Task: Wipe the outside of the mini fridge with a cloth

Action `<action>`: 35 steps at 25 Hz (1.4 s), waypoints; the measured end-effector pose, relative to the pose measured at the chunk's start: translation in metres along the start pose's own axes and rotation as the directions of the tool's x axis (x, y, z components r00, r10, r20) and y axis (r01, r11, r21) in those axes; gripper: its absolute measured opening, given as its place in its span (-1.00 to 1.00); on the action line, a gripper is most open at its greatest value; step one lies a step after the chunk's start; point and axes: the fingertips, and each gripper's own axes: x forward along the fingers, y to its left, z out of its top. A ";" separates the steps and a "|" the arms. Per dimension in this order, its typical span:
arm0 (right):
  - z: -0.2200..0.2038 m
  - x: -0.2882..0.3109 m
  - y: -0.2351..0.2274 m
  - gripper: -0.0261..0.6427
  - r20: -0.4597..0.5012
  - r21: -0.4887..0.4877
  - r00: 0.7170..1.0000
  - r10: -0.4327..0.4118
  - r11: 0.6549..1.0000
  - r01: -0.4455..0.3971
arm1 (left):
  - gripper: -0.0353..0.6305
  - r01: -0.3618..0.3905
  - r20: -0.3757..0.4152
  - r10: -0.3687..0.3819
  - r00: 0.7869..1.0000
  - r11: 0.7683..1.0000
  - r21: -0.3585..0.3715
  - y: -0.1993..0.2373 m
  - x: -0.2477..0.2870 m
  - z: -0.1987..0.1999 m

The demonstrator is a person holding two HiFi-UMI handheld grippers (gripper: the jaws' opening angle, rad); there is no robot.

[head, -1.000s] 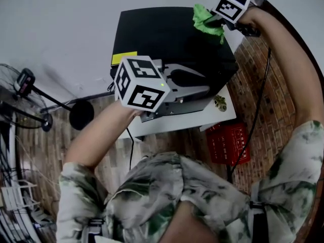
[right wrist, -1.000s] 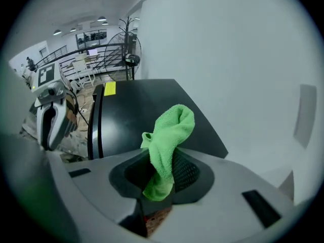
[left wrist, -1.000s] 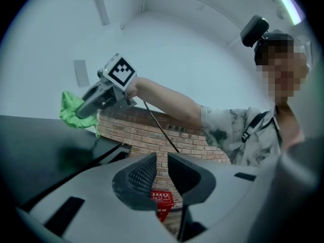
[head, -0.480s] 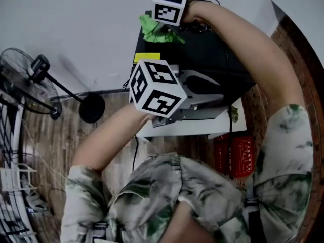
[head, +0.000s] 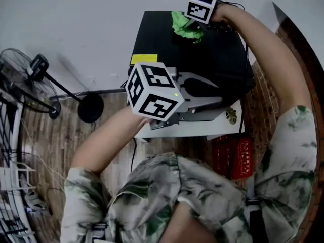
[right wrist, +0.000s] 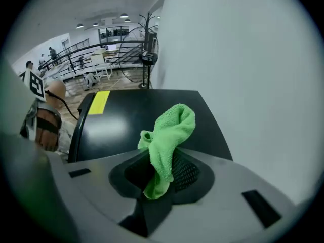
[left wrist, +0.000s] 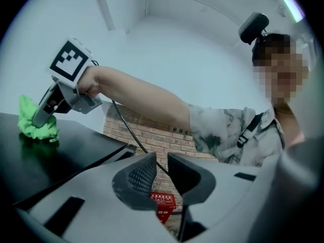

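Observation:
The black mini fridge [head: 202, 59] stands on a white stand, its flat top facing me. A green cloth [head: 183, 28] lies bunched on the rear middle of that top, with my right gripper [head: 195, 27] shut on it. In the right gripper view the cloth [right wrist: 172, 130] sticks up from the right gripper [right wrist: 159, 173] over the fridge top [right wrist: 131, 120]. My left gripper [head: 221, 97] hovers over the fridge's front edge. In the left gripper view the left gripper [left wrist: 162, 171] has its jaws drawn to a thin slit, holding nothing. The cloth [left wrist: 35, 123] shows far left there.
A yellow sticker [head: 143, 58] marks the fridge's left front corner. The white stand [head: 202, 128] juts out below the fridge, and a red crate [head: 235, 156] sits on the brick floor beside it. A fan on a stand [head: 30, 90] is at left; a white wall is behind.
The right gripper dragged the cloth from the fridge top's right rear corner to its left, then back toward the middle. The left gripper stayed over the front edge.

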 end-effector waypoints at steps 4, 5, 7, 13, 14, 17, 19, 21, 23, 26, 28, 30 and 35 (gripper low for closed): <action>-0.064 -0.014 -0.040 -0.61 -0.063 0.081 0.996 -0.064 0.994 0.069 | -0.66 0.029 -0.006 -0.029 1.000 1.000 -0.002 -0.001 0.012 0.002; -0.078 -0.018 -0.048 -0.61 -0.071 0.104 0.994 -0.077 0.991 0.085 | -0.66 0.036 -0.006 -0.036 0.999 0.999 -0.002 -0.001 0.015 0.002; -0.103 -0.027 -0.061 -0.61 -0.077 0.151 0.992 -0.100 0.982 0.111 | -0.66 0.048 -0.005 -0.048 0.999 0.999 -0.003 -0.002 0.020 0.002; -0.163 -0.038 -0.091 -0.61 -0.135 0.213 0.977 -0.167 0.958 0.193 | -0.66 0.039 -0.004 -0.039 0.999 0.999 -0.006 0.002 0.035 -0.003; -0.165 -0.040 -0.094 -0.61 -0.135 0.215 0.975 -0.178 0.955 0.204 | -0.66 0.038 -0.003 -0.038 0.999 0.999 -0.007 0.003 0.035 -0.002; -0.145 -0.046 -0.100 -0.61 -0.059 0.223 0.976 -0.208 0.950 0.216 | -0.66 0.037 0.001 -0.037 0.999 0.999 -0.010 0.005 0.036 -0.002; -0.113 -0.045 -0.098 -0.61 0.019 0.214 0.977 -0.214 0.955 0.206 | -0.66 0.032 0.001 -0.032 0.999 0.999 -0.011 0.007 0.036 -0.004; -0.072 -0.039 -0.090 -0.61 0.075 0.172 0.975 -0.208 0.966 0.192 | -0.66 0.026 0.002 -0.026 1.000 1.000 -0.014 0.010 0.035 -0.005; -0.028 -0.025 -0.077 -0.61 0.114 0.112 0.977 -0.180 0.979 0.168 | -0.66 0.014 0.003 -0.014 1.000 1.000 -0.018 0.012 0.030 -0.006; 0.038 -0.003 -0.053 -0.61 0.150 0.016 0.981 -0.126 0.992 0.125 | -0.66 -0.011 0.003 0.011 1.000 1.000 -0.021 0.012 0.017 -0.006; 0.078 0.013 -0.033 -0.61 0.160 -0.035 0.982 -0.097 0.994 0.104 | -0.66 -0.026 0.005 0.026 1.000 0.999 -0.021 0.009 0.003 -0.009; 0.115 0.031 -0.013 -0.61 0.172 -0.079 0.983 -0.061 0.994 0.076 | -0.66 -0.043 0.009 0.043 0.999 0.999 -0.025 0.007 -0.011 -0.013; 0.137 0.058 -0.005 -0.61 0.162 -0.139 0.987 -0.022 0.989 0.045 | -0.66 -0.077 0.005 0.077 0.997 0.997 -0.031 0.011 -0.021 -0.018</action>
